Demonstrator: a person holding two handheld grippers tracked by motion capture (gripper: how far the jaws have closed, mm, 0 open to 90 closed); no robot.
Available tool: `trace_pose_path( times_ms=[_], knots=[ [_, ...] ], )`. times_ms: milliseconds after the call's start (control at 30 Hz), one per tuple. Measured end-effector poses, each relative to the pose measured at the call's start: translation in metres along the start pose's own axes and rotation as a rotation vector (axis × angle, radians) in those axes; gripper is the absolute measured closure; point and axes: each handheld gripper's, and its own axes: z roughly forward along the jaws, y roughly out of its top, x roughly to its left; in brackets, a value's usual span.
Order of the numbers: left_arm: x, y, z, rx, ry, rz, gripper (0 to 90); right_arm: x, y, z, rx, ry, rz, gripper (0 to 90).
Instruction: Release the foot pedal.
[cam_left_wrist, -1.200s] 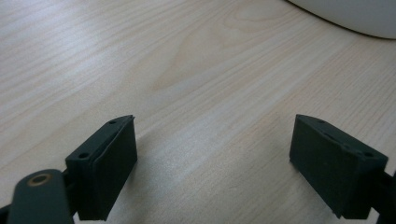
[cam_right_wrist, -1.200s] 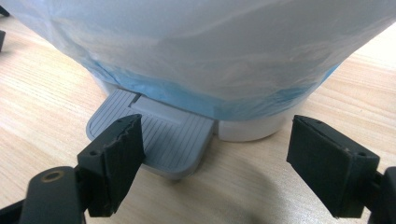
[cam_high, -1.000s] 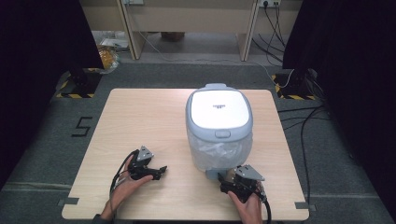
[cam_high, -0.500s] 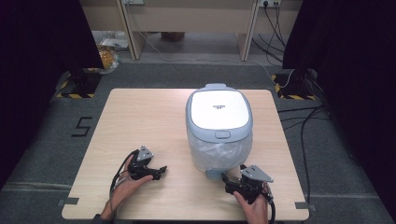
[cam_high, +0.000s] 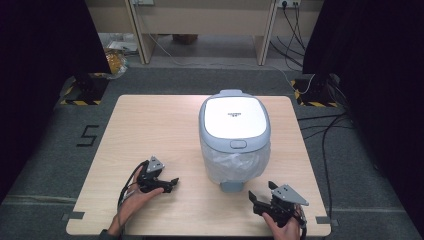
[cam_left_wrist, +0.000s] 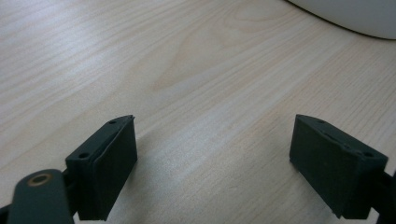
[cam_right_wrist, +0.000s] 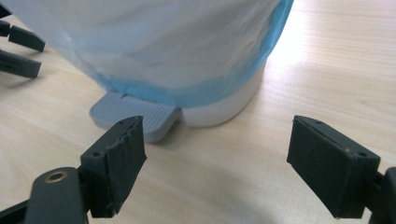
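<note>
Pedal bin (cam_high: 235, 135) stands upright right of centre on the wooden table (cam_high: 150, 130), white lid shut, bag liner (cam_high: 234, 165) draped over its near side, grey foot pedal (cam_right_wrist: 133, 114) at the near base. Left gripper (cam_high: 167, 184) rests on the table near-left of the bin, jaws wide, nothing between. Right gripper (cam_high: 256, 202) near the table's near-right edge, jaws wide, empty, just short of the pedal.

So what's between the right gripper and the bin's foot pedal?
Bare tabletop between the open right gripper and the pedal, in the right gripper view.
</note>
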Motion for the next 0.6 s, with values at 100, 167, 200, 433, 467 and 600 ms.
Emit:
trace_pose_path(
  times_ms=[100,167,200,433,467,600],
  knots=[
    [0.000,0.000,0.000,0.000,0.000,0.000,14.0,0.001,-0.005,-0.004,0.010,0.001,-0.004,19.2],
    [0.000,0.000,0.000,0.000,0.000,0.000,14.0,0.001,-0.008,-0.006,0.010,0.001,-0.009,19.2],
    [0.000,0.000,0.000,0.000,0.000,0.000,14.0,0.000,-0.009,-0.007,0.009,0.002,-0.012,19.3],
    [0.000,0.000,0.000,0.000,0.000,0.000,14.0,-0.001,-0.019,-0.013,0.012,0.003,-0.019,19.6],
    [0.000,0.000,0.000,0.000,0.000,0.000,14.0,-0.001,-0.019,-0.014,0.013,0.000,-0.019,19.4],
    [0.000,0.000,0.000,0.000,0.000,0.000,14.0,-0.001,-0.023,-0.017,0.013,-0.003,-0.018,18.4]
  ],
)
